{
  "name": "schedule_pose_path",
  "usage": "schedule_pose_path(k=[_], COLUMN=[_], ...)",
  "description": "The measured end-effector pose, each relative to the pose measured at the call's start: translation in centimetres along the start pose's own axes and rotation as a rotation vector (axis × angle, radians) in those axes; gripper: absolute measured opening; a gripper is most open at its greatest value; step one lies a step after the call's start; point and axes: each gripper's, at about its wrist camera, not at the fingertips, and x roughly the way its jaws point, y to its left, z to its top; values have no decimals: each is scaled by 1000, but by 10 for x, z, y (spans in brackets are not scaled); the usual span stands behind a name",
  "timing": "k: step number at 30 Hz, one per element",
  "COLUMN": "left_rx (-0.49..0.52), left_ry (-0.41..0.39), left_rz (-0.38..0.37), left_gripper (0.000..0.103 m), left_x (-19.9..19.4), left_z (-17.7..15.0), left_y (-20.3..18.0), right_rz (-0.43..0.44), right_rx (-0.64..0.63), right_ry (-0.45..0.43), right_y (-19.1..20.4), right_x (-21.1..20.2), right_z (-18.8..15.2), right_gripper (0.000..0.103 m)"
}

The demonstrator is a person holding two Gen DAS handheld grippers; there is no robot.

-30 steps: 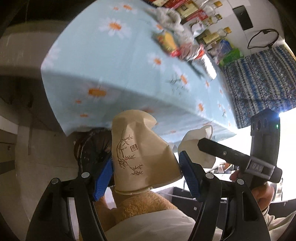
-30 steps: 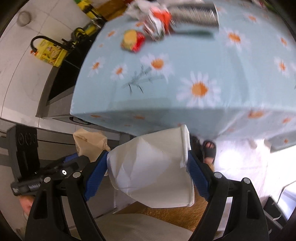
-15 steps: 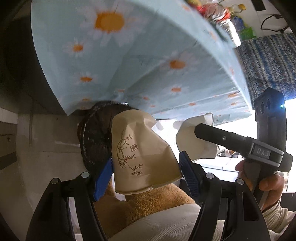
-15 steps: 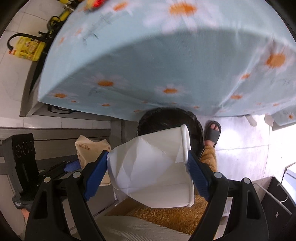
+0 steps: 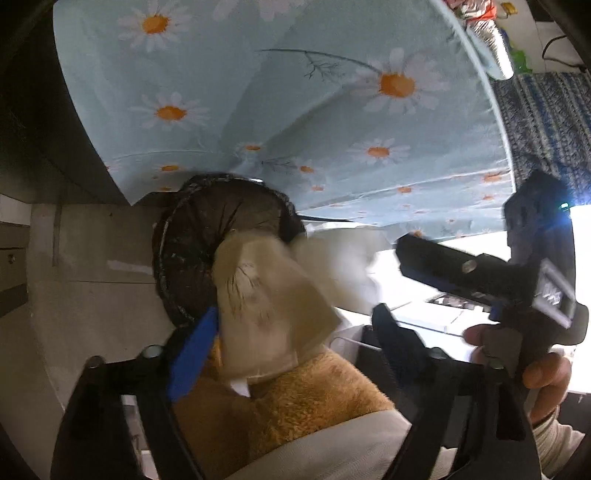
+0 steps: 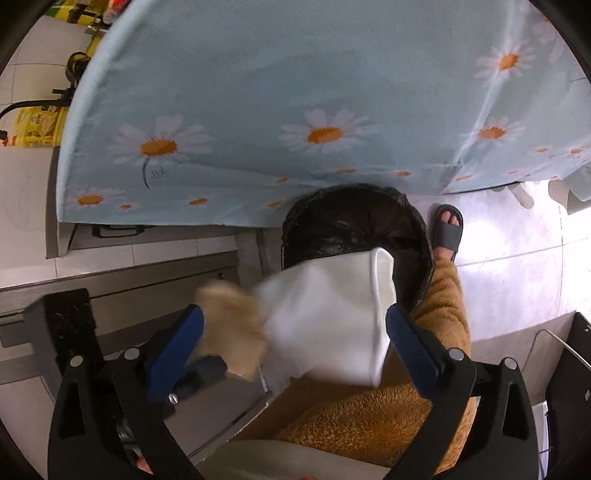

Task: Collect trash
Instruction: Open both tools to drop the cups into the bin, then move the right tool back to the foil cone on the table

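Observation:
A bin with a black liner (image 5: 192, 251) stands on the floor under the table edge, and both grippers hang just above its mouth. My left gripper (image 5: 295, 317) is opening. The crushed brown paper cup (image 5: 269, 306) is blurred between its jaws, with a gap to the right pad. My right gripper (image 6: 295, 314) is opening too. The crushed white paper cup (image 6: 332, 314) is blurred between its blue pads (image 6: 410, 347), clear of the left pad, over the bin (image 6: 354, 225). The two cups are side by side, the brown cup (image 6: 229, 317) left of the white one.
A light blue daisy tablecloth (image 6: 258, 92) hangs over the table edge right behind the bin. More wrappers (image 5: 480, 18) lie on the tabletop. A person's foot in a grey slipper (image 6: 447, 229) and fluffy tan trouser leg (image 6: 369, 413) are beside the bin. A grey cabinet (image 6: 147, 266) stands left.
Both grippers have sunk from table height to just above the bin. Their jaws have widened, and both cups have gone blurred and loose between the pads.

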Motion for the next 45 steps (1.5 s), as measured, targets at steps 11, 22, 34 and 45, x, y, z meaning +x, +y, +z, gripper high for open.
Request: schedule_pose_path(k=[11,22,34,45], left_rx=[-19,-15,53,174], left_ry=[-19,-71,-156,-255], left_rz=[6,-5,-52,-73], left_gripper=[84,84,84,84], left_x=[-5,-34,-83,-128], left_z=[5,11,13,25], left_y=[1,-1,-24,-70], right_rz=[9,10,18,-7], right_rx=[45,22,15,-75], right_ry=[-14,-36,-109,-254], right_y=[-10,-3,4,30], right_x=[-12,-29,-71,-134], right_z=[4,4,-11,-11], right_gripper=[98,98,98,98])
